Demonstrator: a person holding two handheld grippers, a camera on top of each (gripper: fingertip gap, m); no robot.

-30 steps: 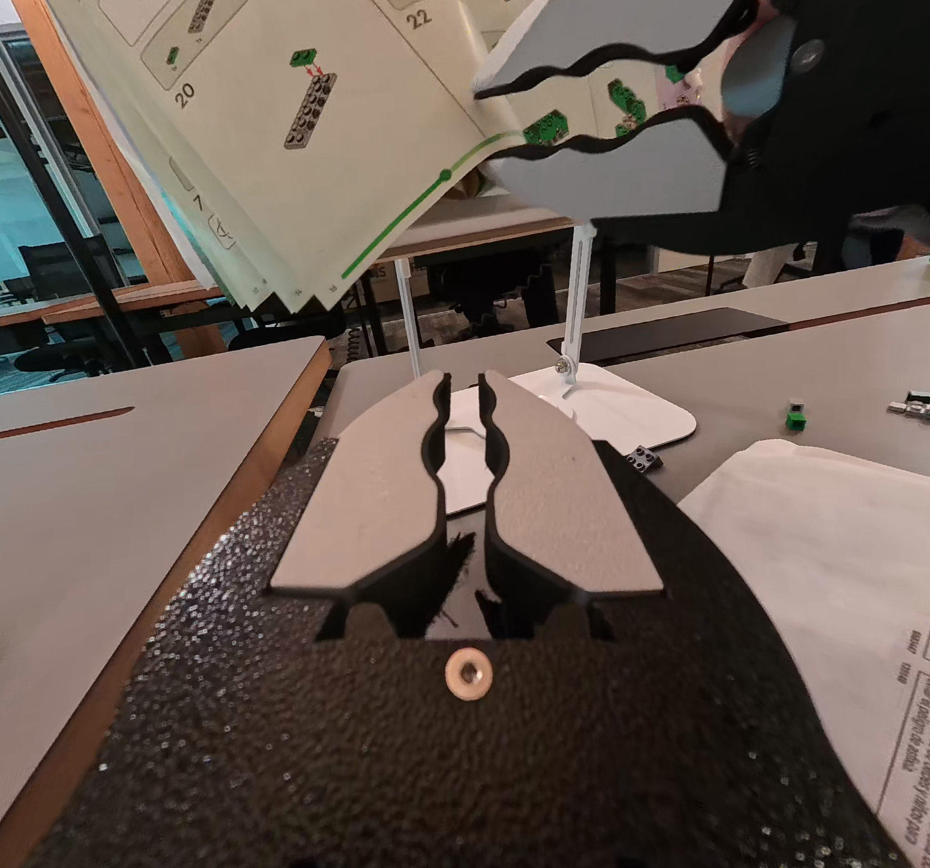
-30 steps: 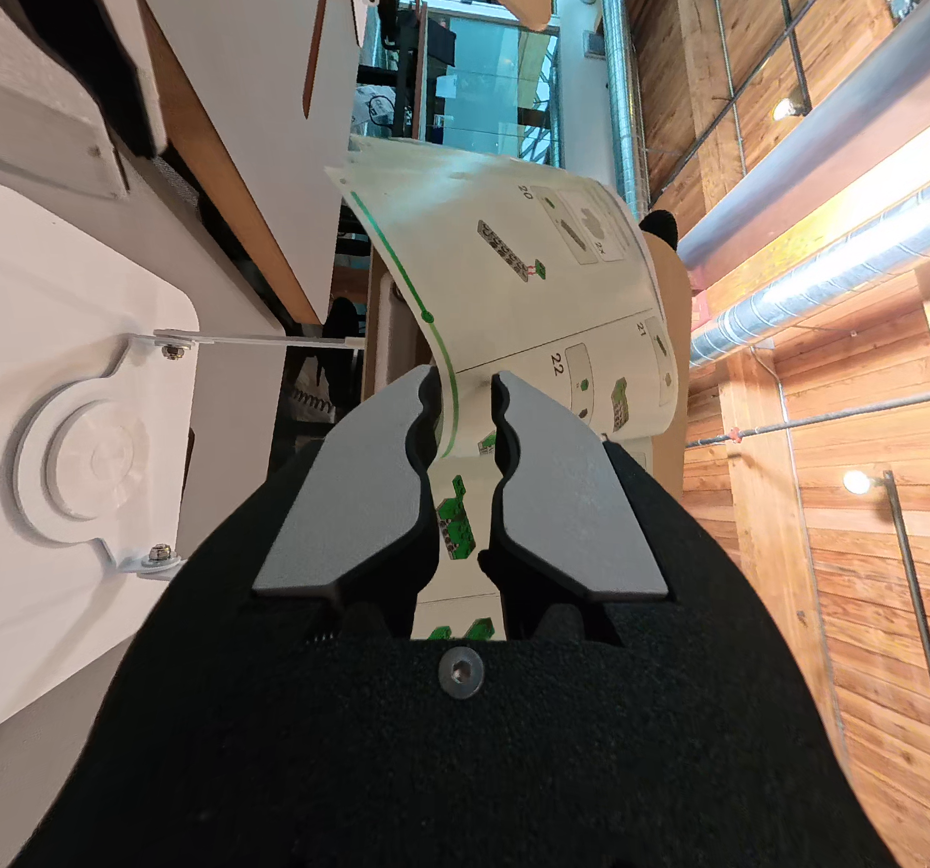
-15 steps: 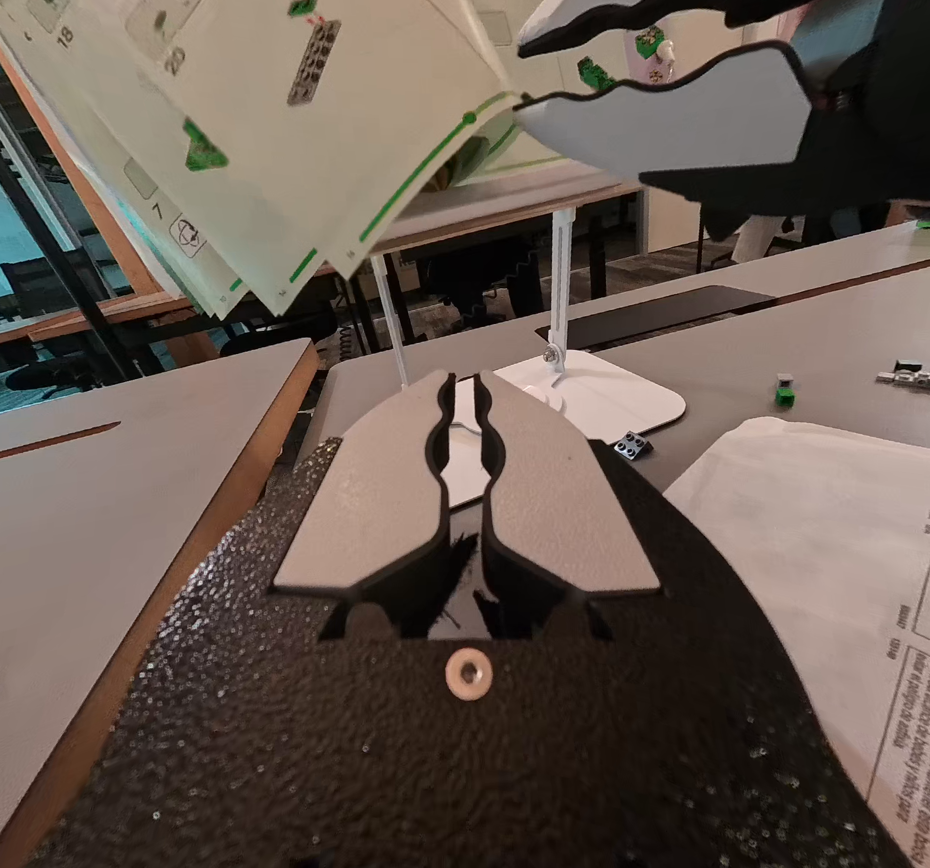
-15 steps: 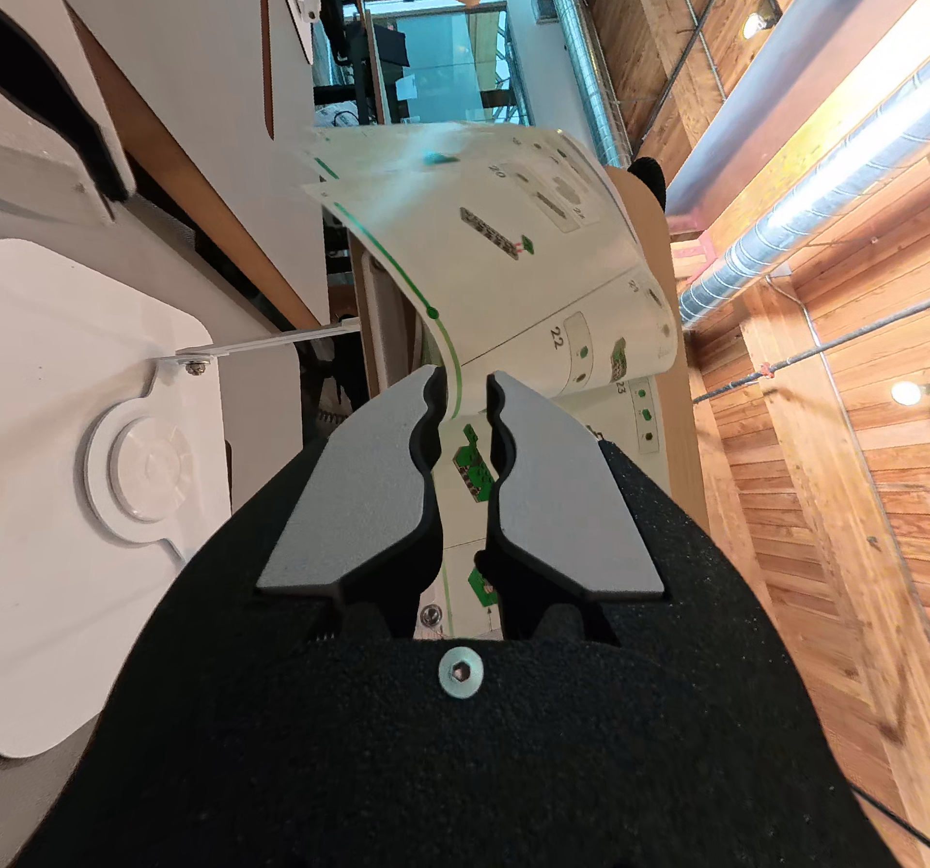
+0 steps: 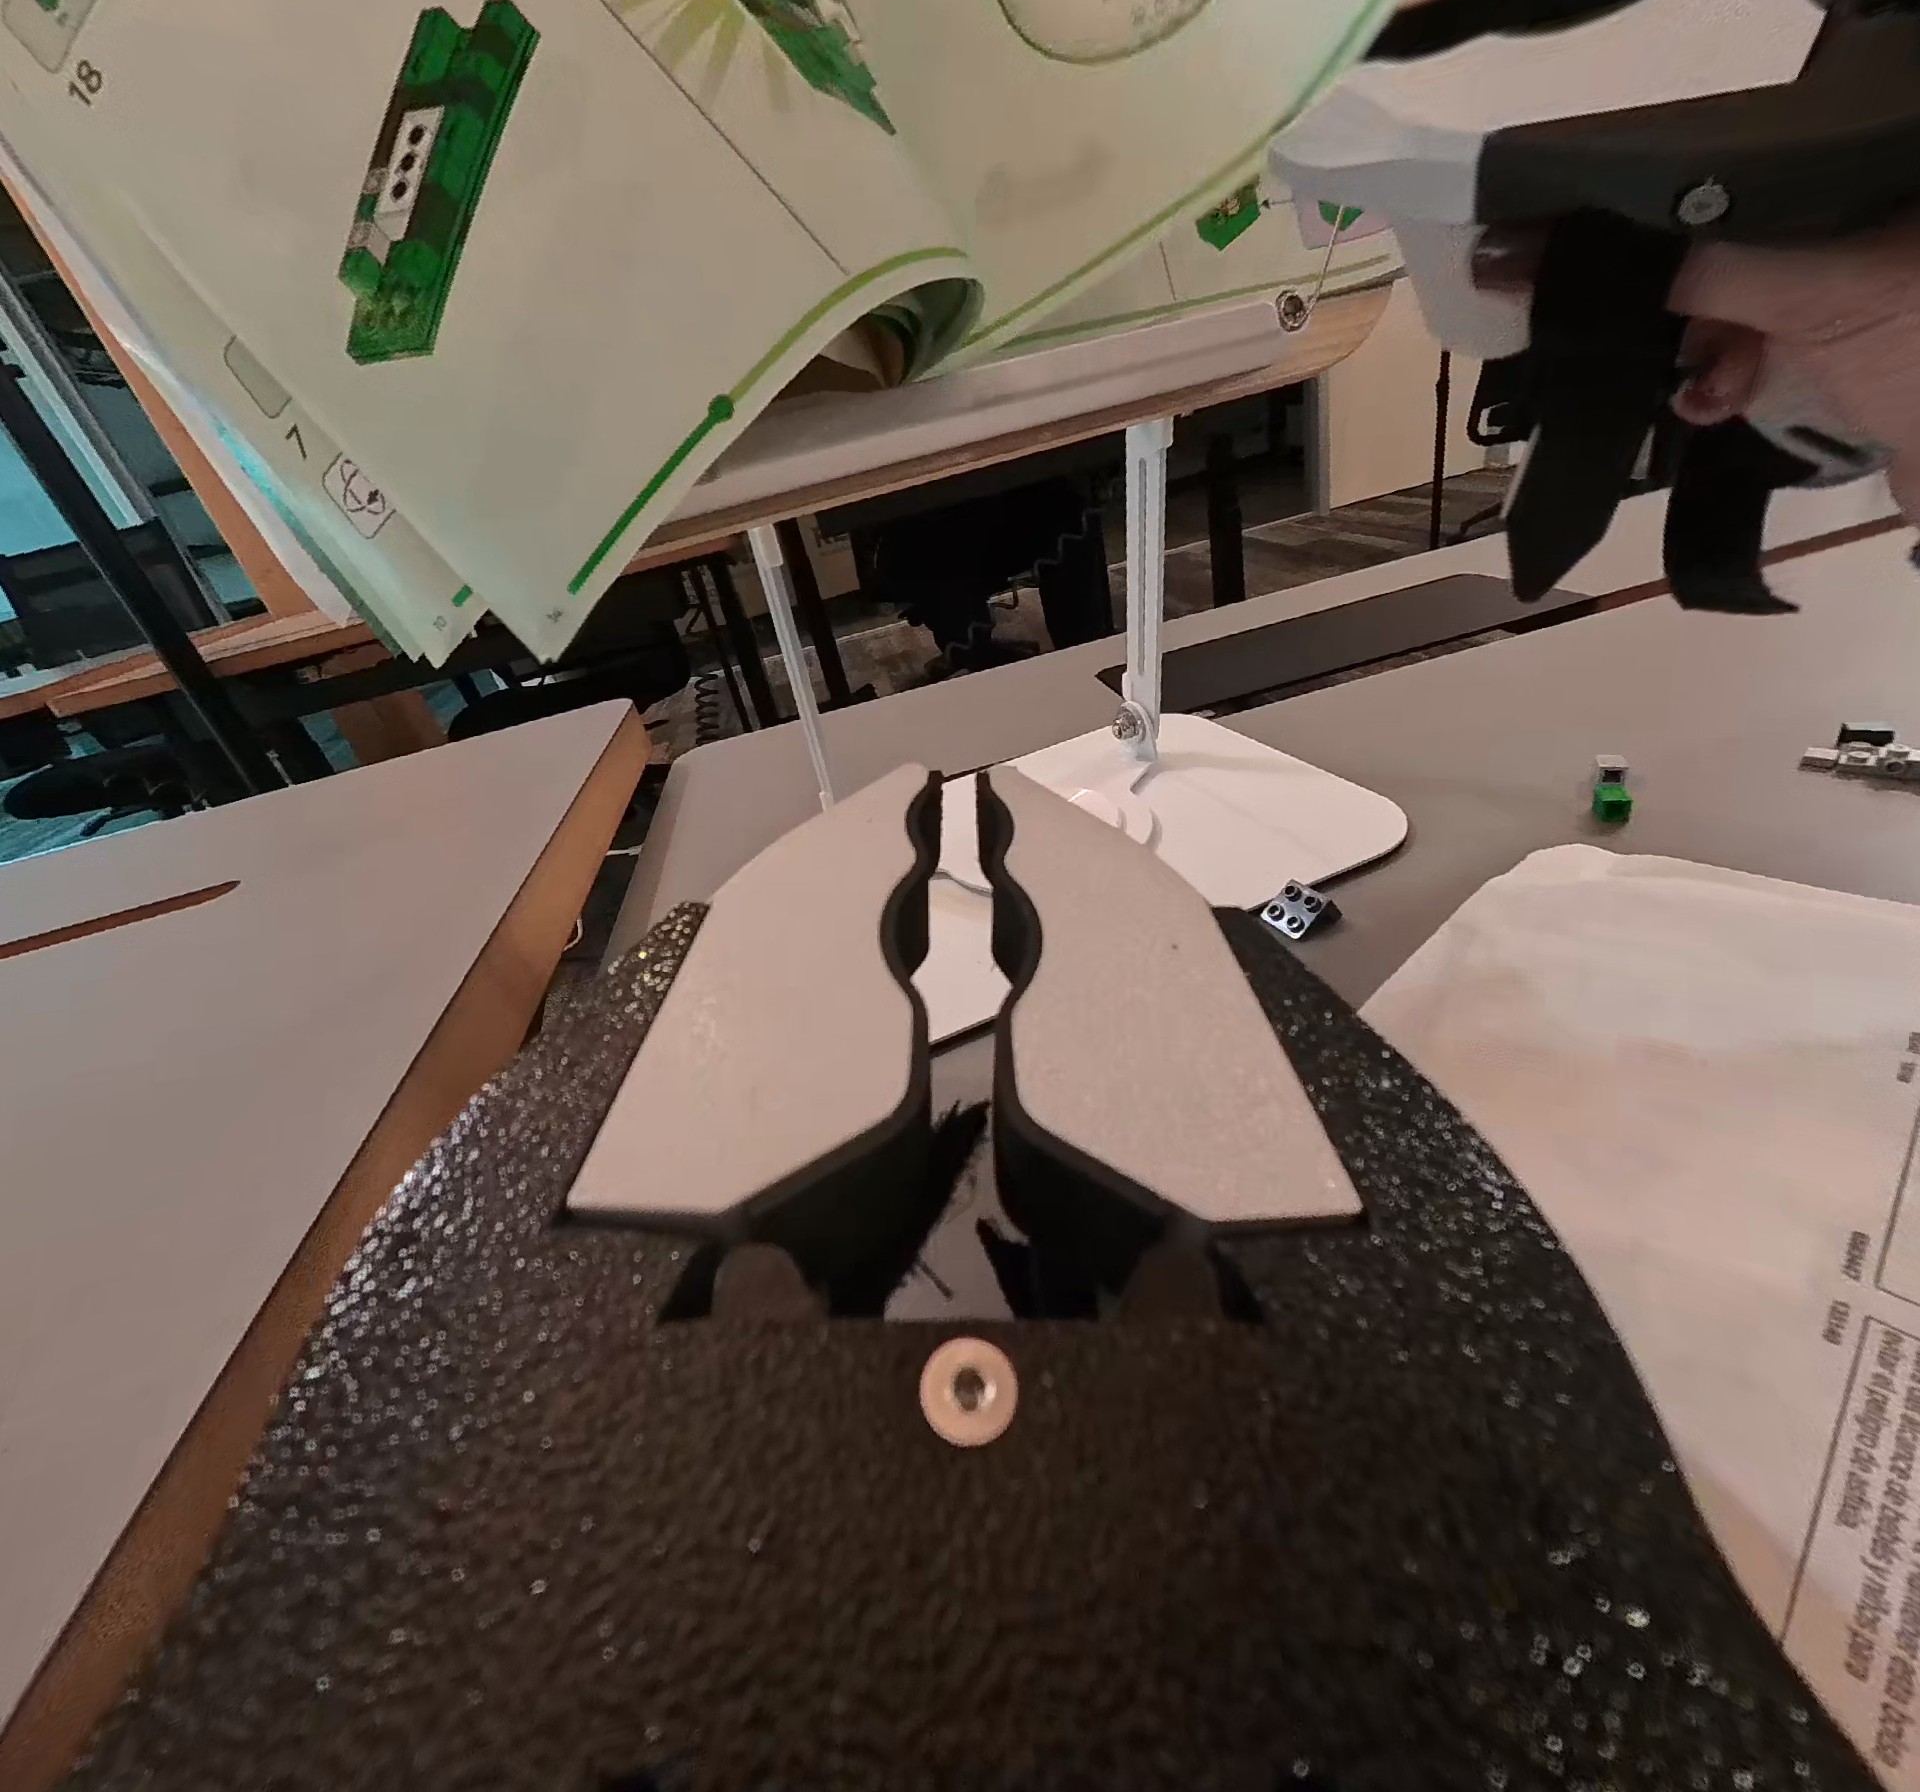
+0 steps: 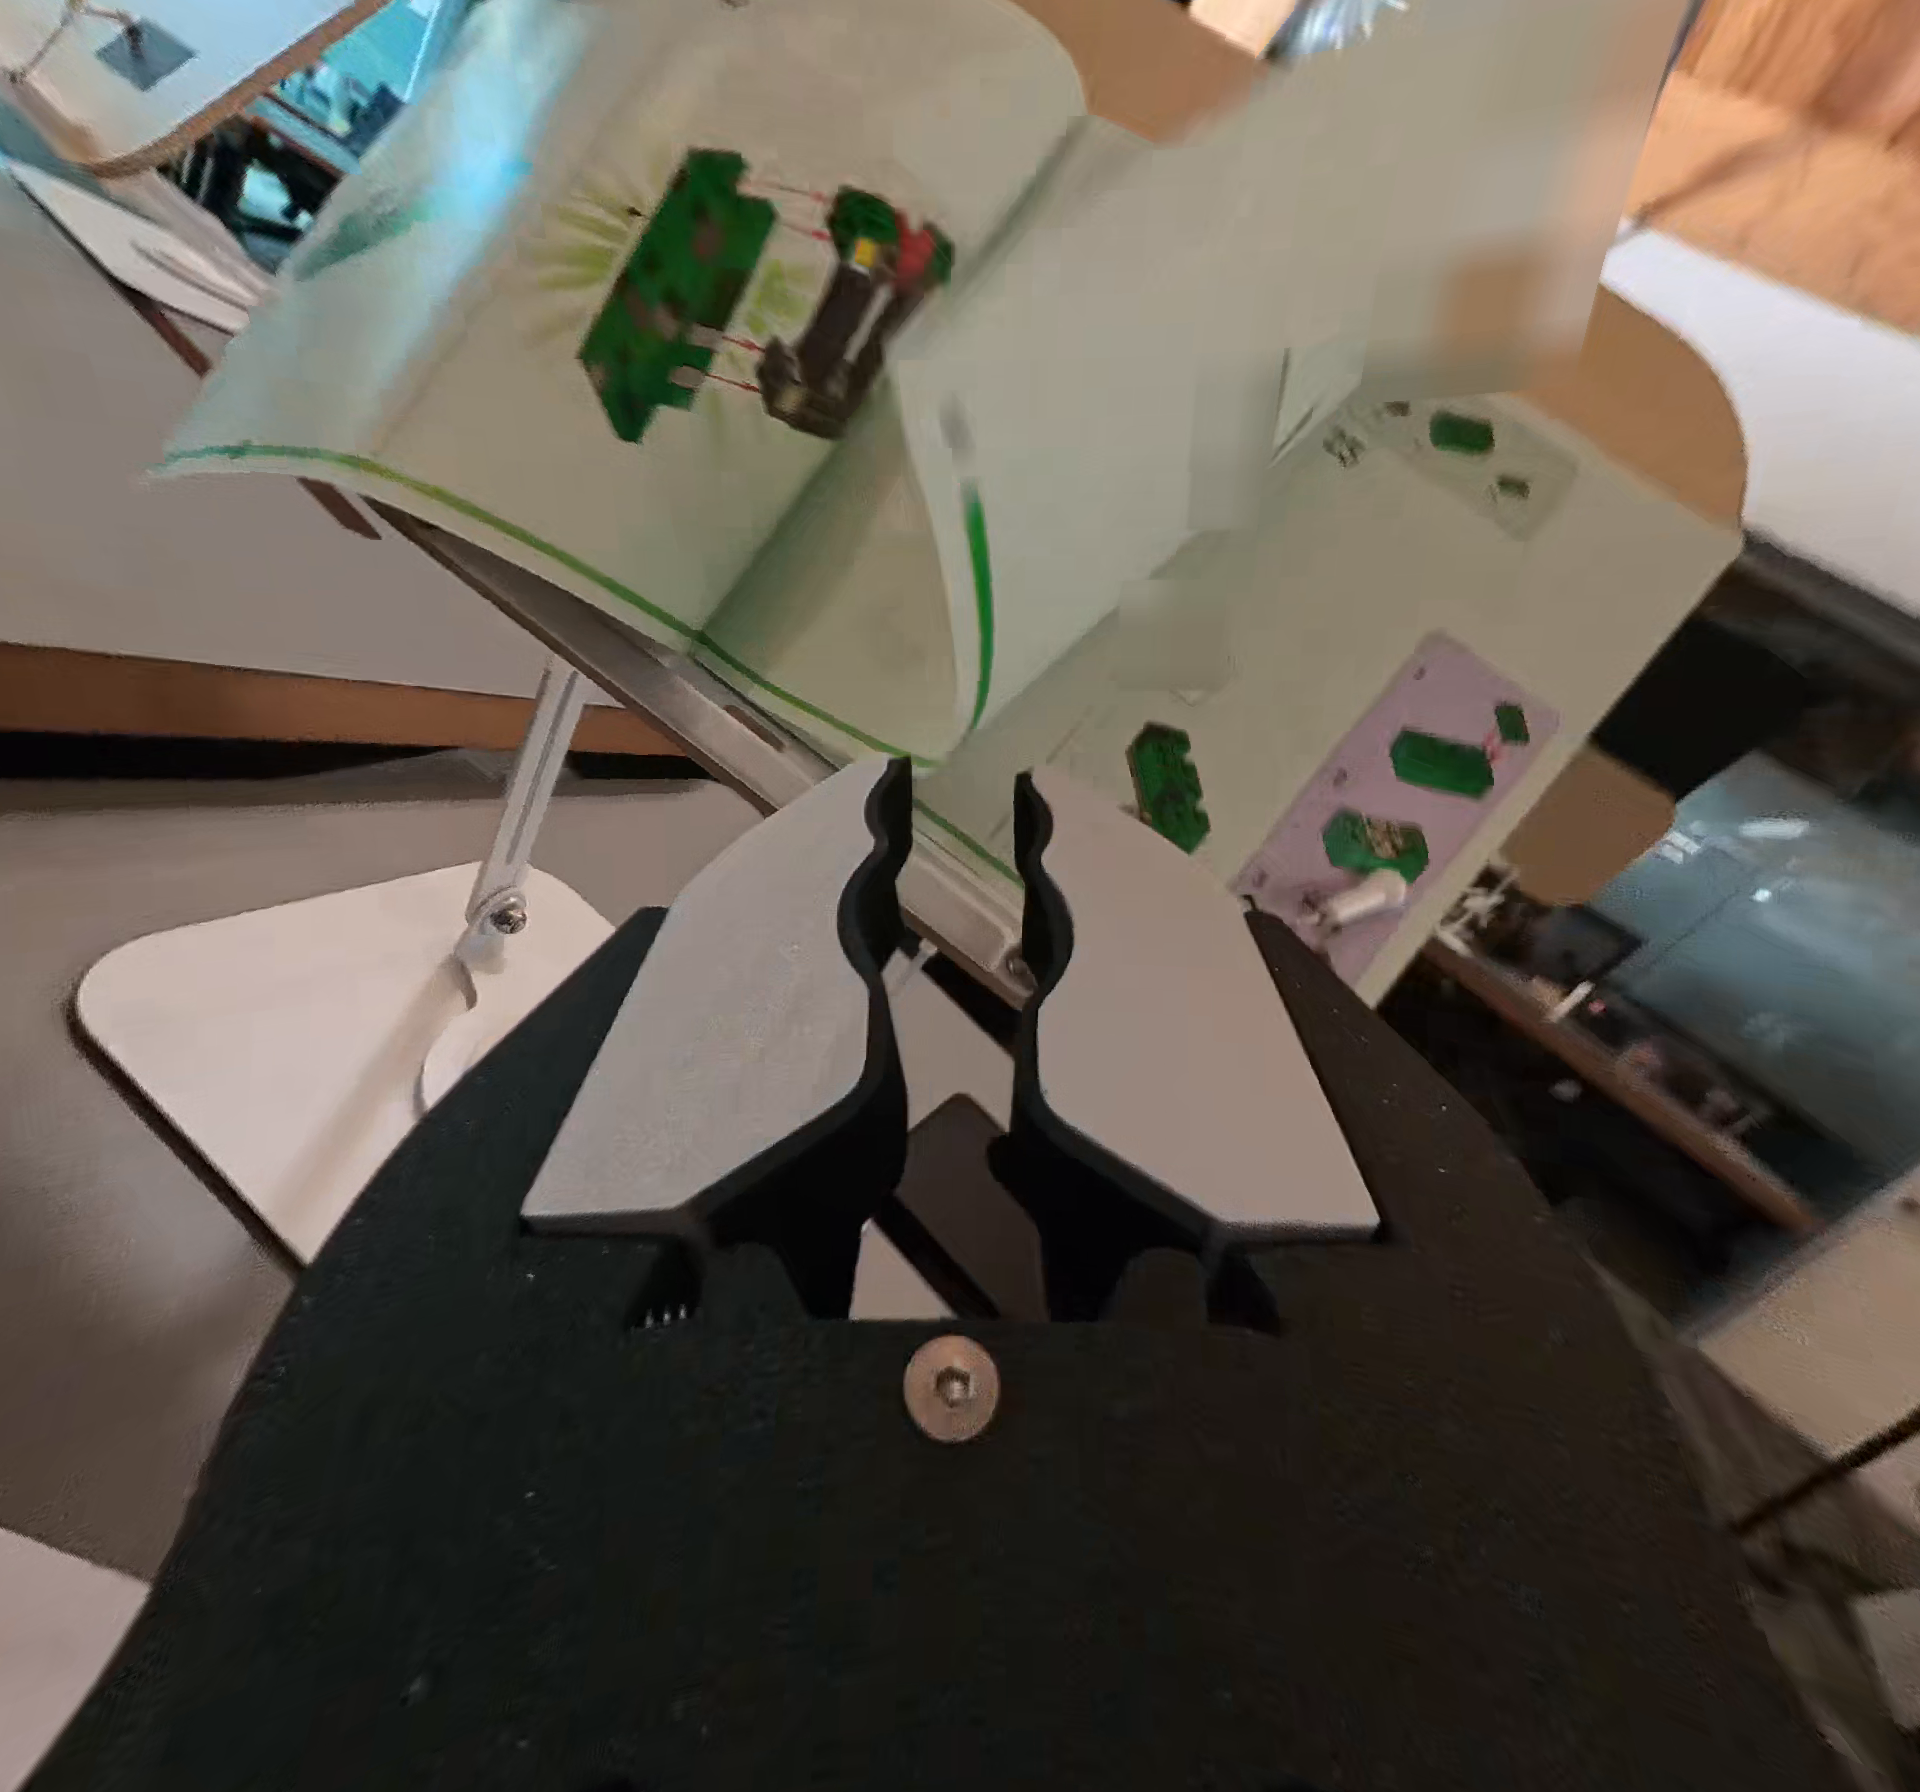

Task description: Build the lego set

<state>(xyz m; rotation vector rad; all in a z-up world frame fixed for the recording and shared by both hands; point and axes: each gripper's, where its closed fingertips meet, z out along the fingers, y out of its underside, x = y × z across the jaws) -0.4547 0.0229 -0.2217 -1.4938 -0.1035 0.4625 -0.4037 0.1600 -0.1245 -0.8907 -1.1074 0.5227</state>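
We see a grey table (image 5: 1558, 703) filling the lower half of the left wrist view, with a white paper bag (image 5: 1662, 1067) at the right edge. Across the top of that view the instruction booklet (image 5: 623, 184) spreads on a white stand (image 5: 1247, 807), its pages curling in mid-turn. In the right wrist view the booklet (image 6: 727, 340) sits in the upper centre, blurred.

Our left gripper (image 5: 961, 797) sits low in the centre, jaws narrow with a thin gap, holding nothing. Our right gripper (image 6: 961, 786) has a narrow gap too, empty, its tips just below the curling page; we also see it at the upper right of the left wrist view (image 5: 1351, 132).

On the table lie 3 small lego items: a grey flat assembly (image 5: 1865, 753) at the right edge, a green brick (image 5: 1611, 792) near it, and a dark 2x2 sloped piece (image 5: 1299, 909) just beside the stand's base.
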